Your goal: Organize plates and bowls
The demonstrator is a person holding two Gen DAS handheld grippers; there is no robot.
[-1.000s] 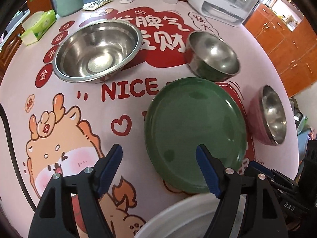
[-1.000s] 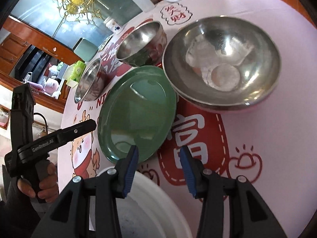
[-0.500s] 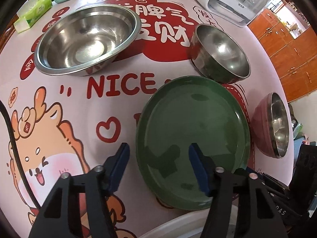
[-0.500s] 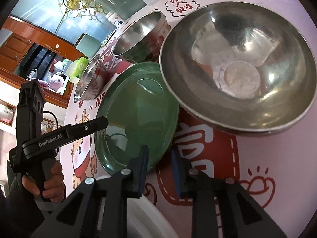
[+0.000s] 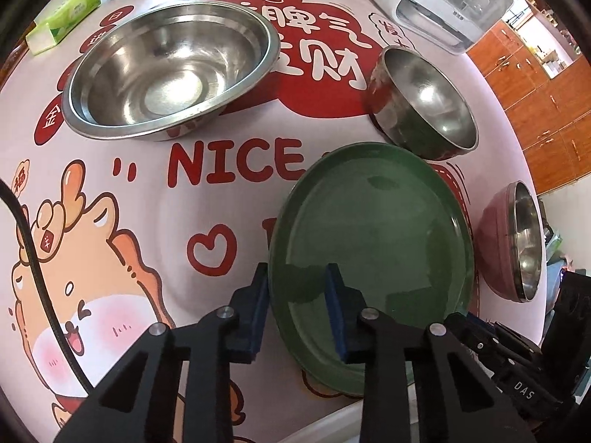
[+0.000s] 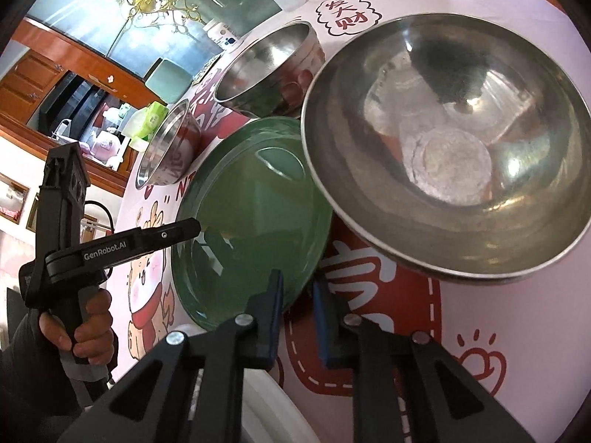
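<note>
With the green plate (image 5: 373, 243) rim pinched between the just-closed fingers of both the left gripper (image 5: 295, 288) and right gripper (image 6: 297, 291), it was best lifted level.

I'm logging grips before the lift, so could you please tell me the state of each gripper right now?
Left gripper: jaws just closing, pads straddle the green plate's rim.
Right gripper: jaws just closing, shut on the same plate's opposite edge.
</note>
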